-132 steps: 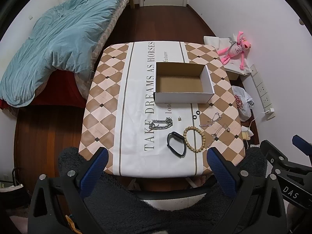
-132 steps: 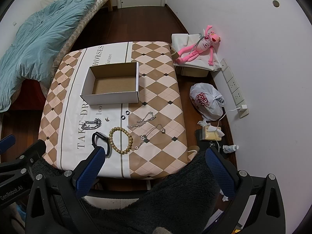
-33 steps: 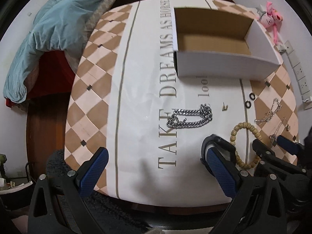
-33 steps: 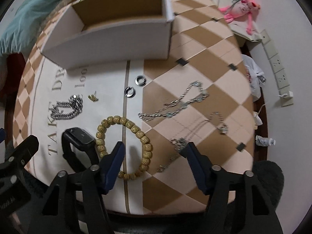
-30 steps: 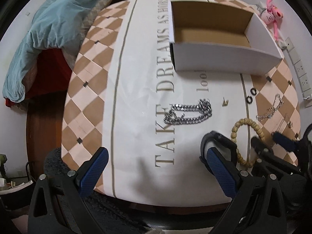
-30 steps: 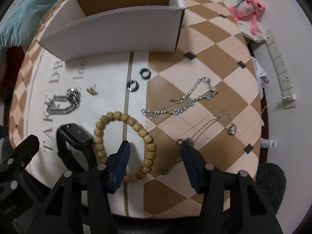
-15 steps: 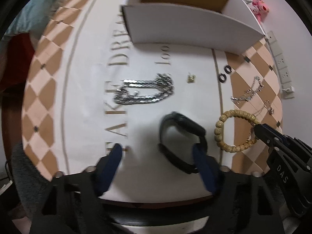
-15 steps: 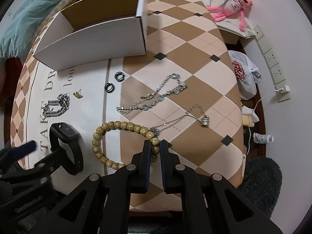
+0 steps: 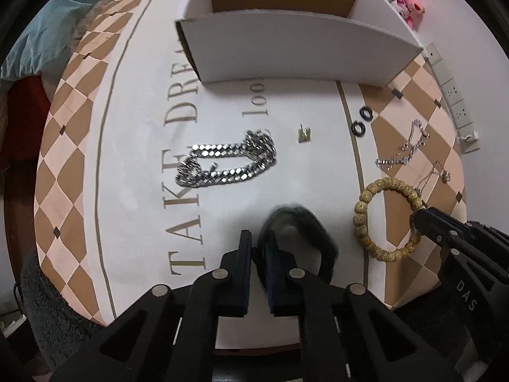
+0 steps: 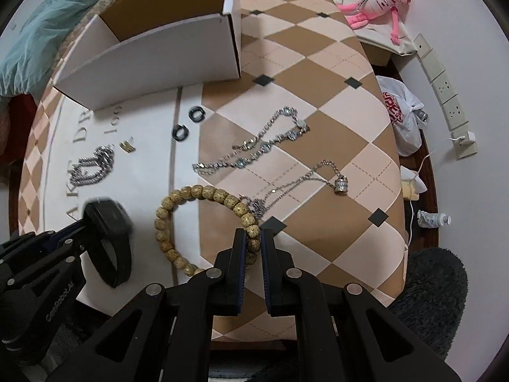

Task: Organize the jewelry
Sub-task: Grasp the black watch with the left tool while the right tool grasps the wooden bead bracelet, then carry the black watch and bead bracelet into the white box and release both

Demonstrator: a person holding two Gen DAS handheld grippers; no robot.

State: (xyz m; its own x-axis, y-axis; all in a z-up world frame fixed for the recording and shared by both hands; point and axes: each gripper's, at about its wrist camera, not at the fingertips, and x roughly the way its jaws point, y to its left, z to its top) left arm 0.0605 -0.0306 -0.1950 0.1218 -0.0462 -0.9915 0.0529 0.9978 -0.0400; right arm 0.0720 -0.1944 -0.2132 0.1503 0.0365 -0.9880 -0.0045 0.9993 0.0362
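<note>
A tabletop (image 10: 318,102) under a tan checked cloth. Left of it, a bed with a teal quilt (image 10: 28,31). Right of it, a white wall (image 10: 461,6) with sockets (image 10: 445,89), dark wood floor below.

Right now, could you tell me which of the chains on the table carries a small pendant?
The thin silver chain nearest the bead bracelet; its small pendant sits at one end.

The tablecloth (image 9: 133,146) is showing large letters reading "TAKE DRE", partly covered. The right gripper (image 9: 416,219) is bearing "DAS" in white.
</note>
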